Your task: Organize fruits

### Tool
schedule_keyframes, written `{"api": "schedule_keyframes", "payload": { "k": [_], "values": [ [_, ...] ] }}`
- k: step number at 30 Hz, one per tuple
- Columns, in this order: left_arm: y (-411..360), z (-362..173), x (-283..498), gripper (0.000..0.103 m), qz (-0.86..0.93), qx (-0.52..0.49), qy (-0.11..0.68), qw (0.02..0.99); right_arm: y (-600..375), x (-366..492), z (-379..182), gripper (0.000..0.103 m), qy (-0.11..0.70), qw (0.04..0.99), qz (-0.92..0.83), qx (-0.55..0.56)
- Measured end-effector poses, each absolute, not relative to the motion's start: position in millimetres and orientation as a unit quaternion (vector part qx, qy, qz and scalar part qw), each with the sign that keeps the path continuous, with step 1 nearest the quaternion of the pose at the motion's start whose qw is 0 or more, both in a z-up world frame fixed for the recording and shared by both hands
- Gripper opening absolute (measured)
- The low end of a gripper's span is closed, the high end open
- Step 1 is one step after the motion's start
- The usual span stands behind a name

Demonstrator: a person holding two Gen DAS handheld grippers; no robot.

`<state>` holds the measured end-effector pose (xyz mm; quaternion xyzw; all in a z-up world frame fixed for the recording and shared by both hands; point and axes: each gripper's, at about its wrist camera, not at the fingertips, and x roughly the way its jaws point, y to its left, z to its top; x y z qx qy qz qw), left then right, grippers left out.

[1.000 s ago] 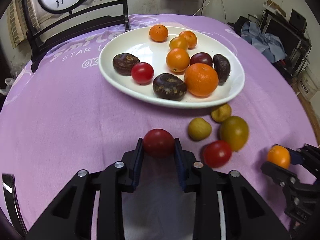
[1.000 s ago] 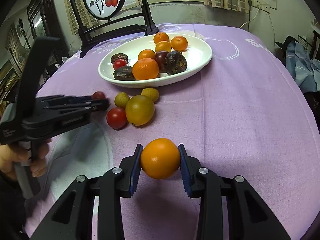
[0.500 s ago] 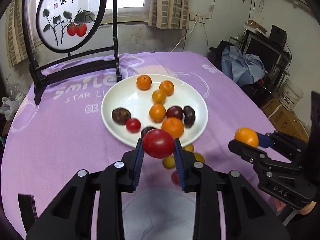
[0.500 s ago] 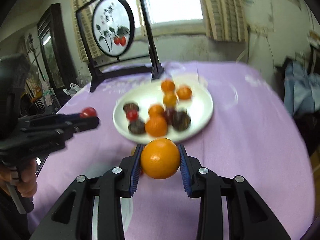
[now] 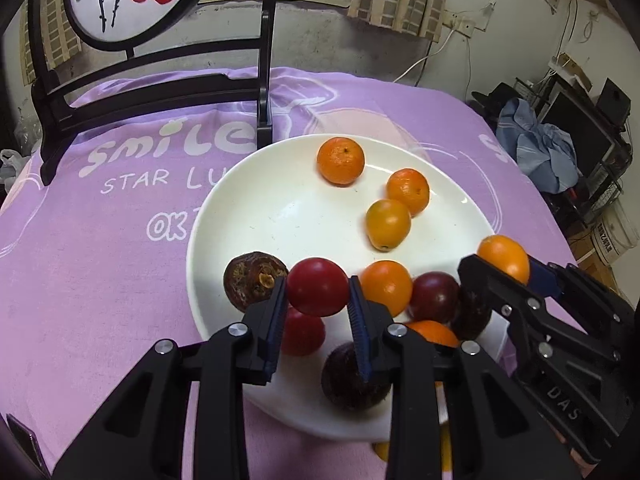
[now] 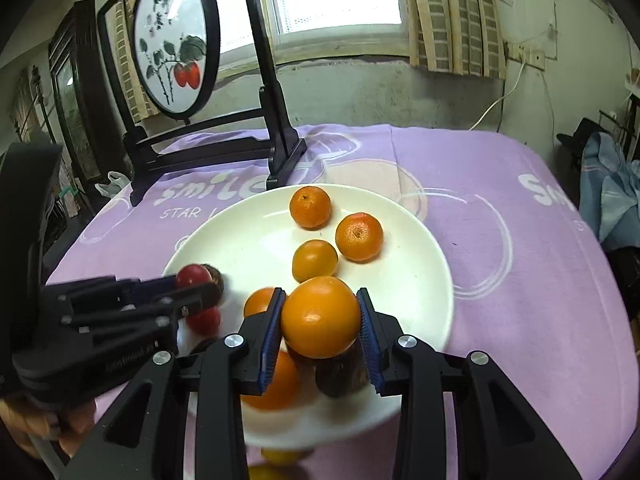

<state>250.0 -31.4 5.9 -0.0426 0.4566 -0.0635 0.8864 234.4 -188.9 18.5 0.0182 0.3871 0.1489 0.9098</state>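
My left gripper (image 5: 318, 300) is shut on a red tomato (image 5: 317, 287) and holds it above the near left part of the white plate (image 5: 280, 208). My right gripper (image 6: 320, 320) is shut on an orange (image 6: 320, 316) and holds it above the plate's (image 6: 248, 232) near side. The plate carries several oranges, dark passion fruits and another red tomato (image 5: 302, 334). In the left wrist view the right gripper (image 5: 504, 268) shows at the right with its orange (image 5: 505, 257). In the right wrist view the left gripper (image 6: 192, 284) shows at the left with the tomato (image 6: 193, 274).
A black-framed round screen with painted persimmons (image 6: 176, 52) stands on the purple cloth (image 6: 520, 220) behind the plate. Yellow fruits (image 6: 280, 456) lie on the cloth just before the plate's near rim, mostly hidden. Clutter and blue cloth (image 5: 540, 148) sit beyond the table's right edge.
Both grippers have lifted their fruits off the cloth and moved forward over the plate. The plate now looks much closer in both views.
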Motion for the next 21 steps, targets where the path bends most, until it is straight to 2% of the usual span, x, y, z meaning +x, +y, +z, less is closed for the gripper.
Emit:
{"api": "schedule_keyframes", "payload": {
  "k": [1, 3, 8, 10, 12, 21],
  "values": [
    [-30.1, 4.5, 251.9, 0.044, -0.061, -0.049, 0.456, 0.886, -189.1, 236.1, 16.7, 0.039, 0.388, 0.910, 0.147, 0.023],
    [-27.9, 4.5, 251.5, 0.063, -0.041, -0.054, 0.449, 0.891, -191.7, 236.1, 16.3, 0.046, 0.383, 0.912, 0.143, 0.037],
    [-27.1, 17.6, 235.4, 0.067, -0.036, -0.037, 0.431, 0.901, -196.8, 220.9, 22.1, 0.048, 0.381, 0.912, 0.146, 0.033],
    [-26.5, 23.9, 226.0, 0.077, -0.037, -0.036, 0.430, 0.901, -201.1, 209.9, 24.7, 0.049, 0.384, 0.911, 0.149, 0.032],
    [-26.5, 29.9, 213.5, 0.081, -0.038, -0.035, 0.425, 0.904, -204.8, 199.6, 26.4, 0.050, 0.386, 0.910, 0.151, 0.029],
    [-24.5, 31.5, 144.1, 0.090, -0.039, -0.036, 0.423, 0.905, -213.5, 139.1, 14.3, 0.053, 0.409, 0.899, 0.155, -0.025]
  ]
}}
